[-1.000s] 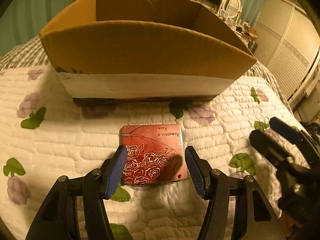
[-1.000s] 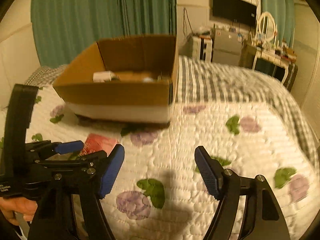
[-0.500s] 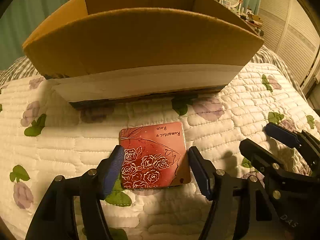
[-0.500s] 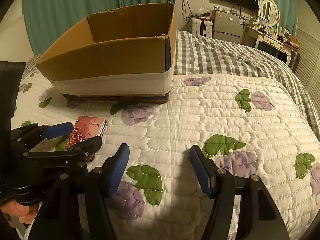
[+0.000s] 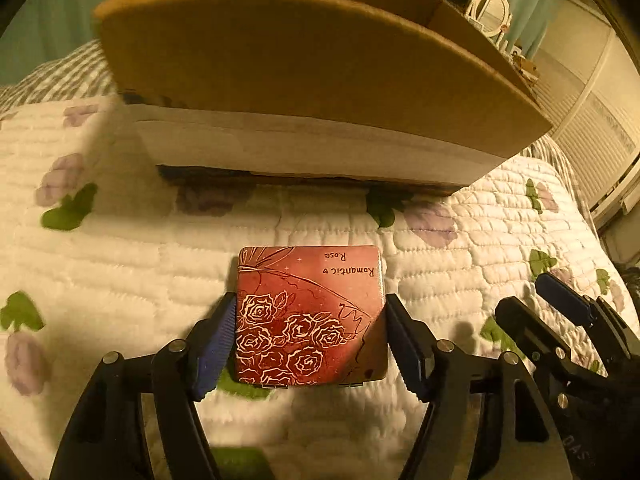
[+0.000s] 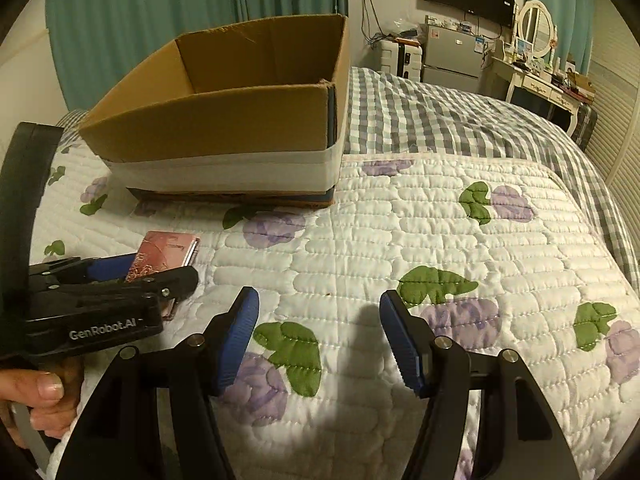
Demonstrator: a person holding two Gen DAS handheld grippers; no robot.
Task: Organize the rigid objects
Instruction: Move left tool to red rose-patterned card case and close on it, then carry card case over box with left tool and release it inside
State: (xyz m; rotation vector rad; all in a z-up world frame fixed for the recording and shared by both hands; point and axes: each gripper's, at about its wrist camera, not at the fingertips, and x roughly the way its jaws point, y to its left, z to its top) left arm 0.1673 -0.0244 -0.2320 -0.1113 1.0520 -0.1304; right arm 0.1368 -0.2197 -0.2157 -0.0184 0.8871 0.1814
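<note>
A flat red tin with a rose pattern (image 5: 310, 316) lies on the quilted bedspread in front of an open cardboard box (image 5: 304, 80). My left gripper (image 5: 308, 344) straddles the tin, with its blue pads against both side edges. The tin lies flat on the quilt. In the right wrist view the tin (image 6: 166, 254) shows at the left, between the left gripper's fingers (image 6: 120, 276), with the box (image 6: 240, 120) behind. My right gripper (image 6: 320, 340) is open and empty above the quilt, to the right of the left one.
The white floral quilt (image 6: 440, 248) covers the bed, with a checked blanket (image 6: 440, 120) behind it. A dresser with a mirror (image 6: 536, 32), a small fridge and a wall TV stand at the far right. Teal curtains hang behind the box.
My left gripper has moved forward over the tin and its jaws have narrowed onto the tin's sides. My right gripper has dropped lower and tilted toward the quilt.
</note>
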